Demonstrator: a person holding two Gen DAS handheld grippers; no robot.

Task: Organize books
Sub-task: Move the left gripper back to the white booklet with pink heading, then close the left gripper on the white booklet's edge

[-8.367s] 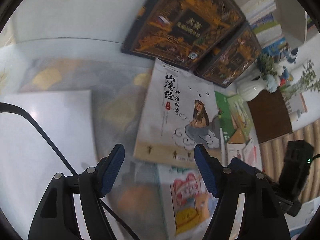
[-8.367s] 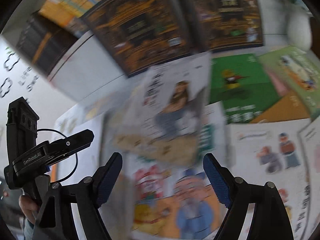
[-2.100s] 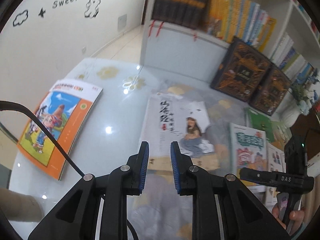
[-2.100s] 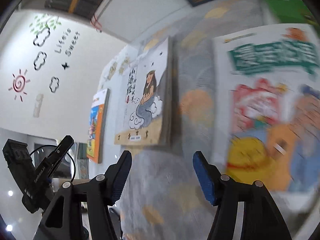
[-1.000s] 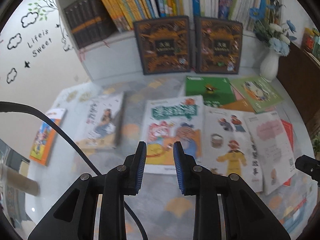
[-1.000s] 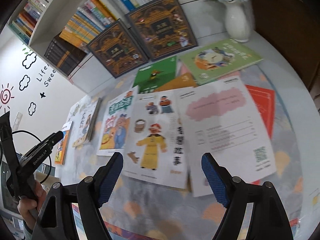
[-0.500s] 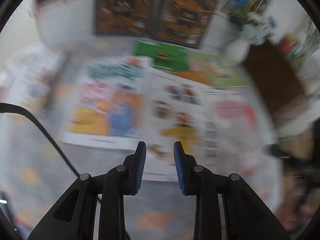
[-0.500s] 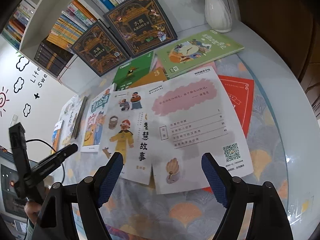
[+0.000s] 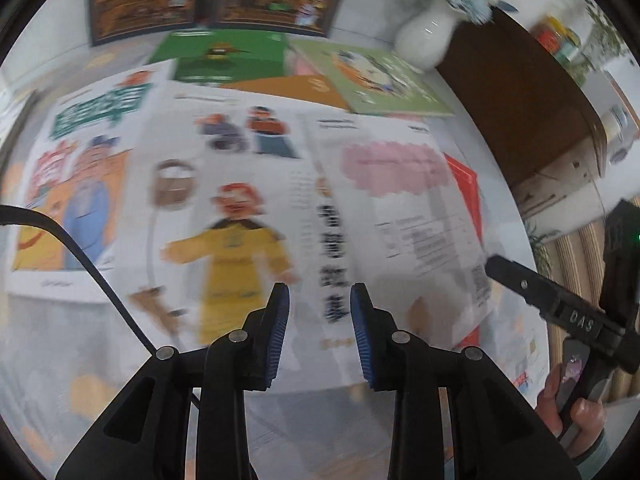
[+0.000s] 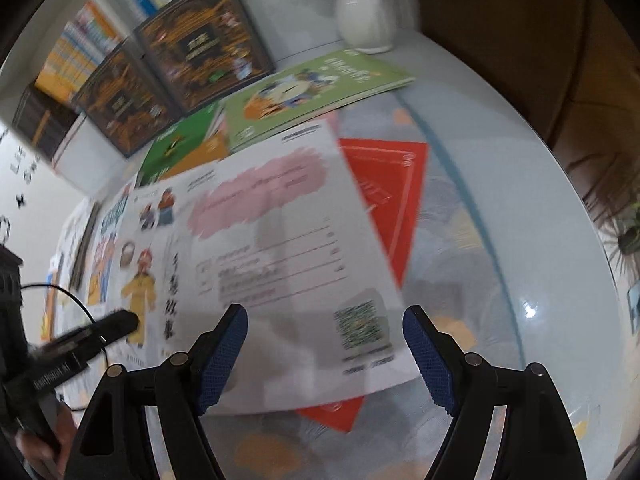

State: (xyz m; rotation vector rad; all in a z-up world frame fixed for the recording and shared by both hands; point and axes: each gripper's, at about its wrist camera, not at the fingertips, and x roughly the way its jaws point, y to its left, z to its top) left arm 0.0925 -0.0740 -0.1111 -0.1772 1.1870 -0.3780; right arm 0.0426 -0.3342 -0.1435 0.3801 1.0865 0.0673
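Left gripper (image 9: 319, 330) is hanging with jaws narrowly apart, nothing between them, angled down over the white open booklet (image 9: 256, 216) lying flat on the table (image 10: 500, 240), yellow-robed cartoon figure on its cover, motion-blurred. Right gripper (image 10: 325, 350) is pointing down with jaws wide apart and empty, over the booklet's pink-blotched page (image 10: 280, 248) with a QR code near its corner. Red book (image 10: 394, 184) is lying partly under that page. Light green book (image 10: 316, 88) and dark green book (image 9: 228, 56) are lying beyond, near the white vase (image 10: 362, 12).
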